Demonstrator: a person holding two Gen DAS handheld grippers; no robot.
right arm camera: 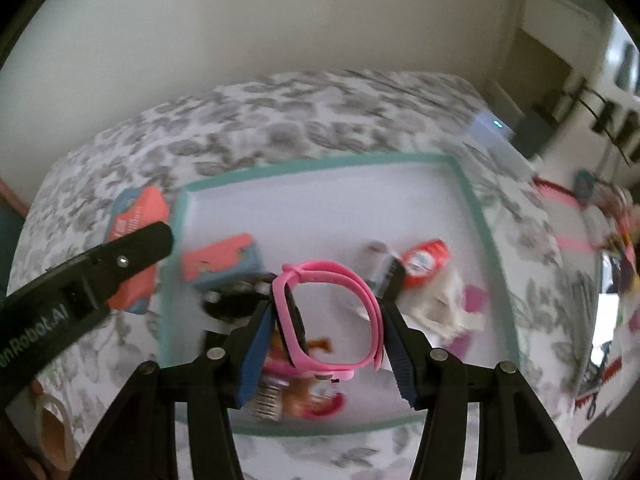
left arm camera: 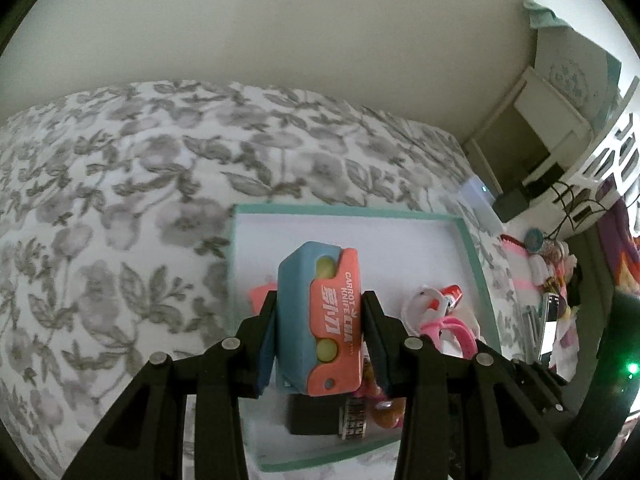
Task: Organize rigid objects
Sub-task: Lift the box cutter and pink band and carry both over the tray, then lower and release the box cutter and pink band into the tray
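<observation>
Teal-rimmed tray (left arm camera: pixel 472 248) with a white floor is sitting on a bed (left arm camera: pixel 120 200) covered in grey floral fabric; a plain cream wall is rising behind it.

Left claw (left arm camera: pixel 320 316) is clamping a blue-and-orange toy block (left arm camera: pixel 320 312) printed "CARROT KNIFE", pads pressing on both its sides. In the left wrist view the block is hanging over the tray's left half, clear of the floor. In the right wrist view the same block (right arm camera: pixel 134 248) is showing over the bedspread just outside the tray's left rim, with one black left-claw finger (right arm camera: pixel 132 248) crossing in front of it. Which reading of its position is true, I cannot tell.

Right claw (right arm camera: pixel 328 316) is gripping a pink watch (right arm camera: pixel 320 312) by its strap loop, one pad on the watch-face side, the other on the far side of the band. Watch is hanging above the tray's middle, not touching the floor.

Lying in the tray: a second orange-and-blue block (right arm camera: pixel 222 262) near the left rim, a red-and-white tube (right arm camera: pixel 424 262) toward the right, a white crumpled item (right arm camera: pixel 448 312) beside the tube, and a blurred pile of small things (right arm camera: pixel 296 400) near the front rim, too smeared to name.

Right wrist view is motion-blurred. Clutter (left arm camera: pixel 552 280) is sitting off the bed's right edge, beside white furniture (left arm camera: pixel 560 128).
</observation>
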